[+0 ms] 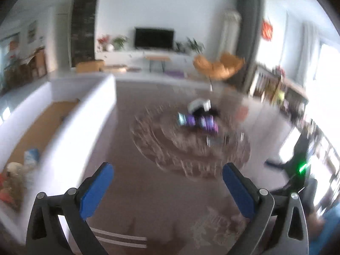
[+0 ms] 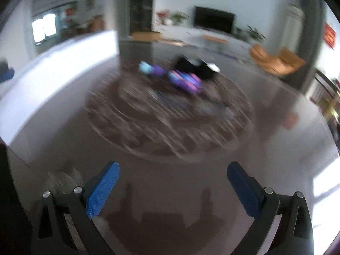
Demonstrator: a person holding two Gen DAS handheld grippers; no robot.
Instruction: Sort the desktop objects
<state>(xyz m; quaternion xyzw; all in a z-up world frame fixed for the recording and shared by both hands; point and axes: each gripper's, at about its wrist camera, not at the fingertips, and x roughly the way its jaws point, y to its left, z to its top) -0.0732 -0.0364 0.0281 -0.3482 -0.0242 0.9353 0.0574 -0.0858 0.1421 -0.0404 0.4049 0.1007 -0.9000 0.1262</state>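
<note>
Both tools wide open and empty: the left gripper (image 1: 167,176) has its blue pads spread with nothing between them, and the right gripper (image 2: 173,175) is the same. Everything's smeared with blur, so detail is thin.

The pile (image 1: 198,120) to be sorted sits well ahead of both tools, on a round patterned mat (image 1: 170,148) on the dark table (image 1: 148,191). Purple items, something pale blue at the left end, a black-and-white thing behind them. What each one is, I can't tell.

Looks like the approach step, nothing gripped yet. To do it well: steady the tools first so the blur clears, then pick one outer item, probably the pale blue one (image 2: 144,67), which lies ahead and left of the right tool. Come in with the fingers straddling it, clear of its purple neighbours, and close only once it's centred.

The left view alone shows a white partition to its left with a cluttered surface beyond it, and shelves off to the right. The right view alone gives the pile from a lower angle, with the purple items (image 2: 187,79) strung out in a row.
</note>
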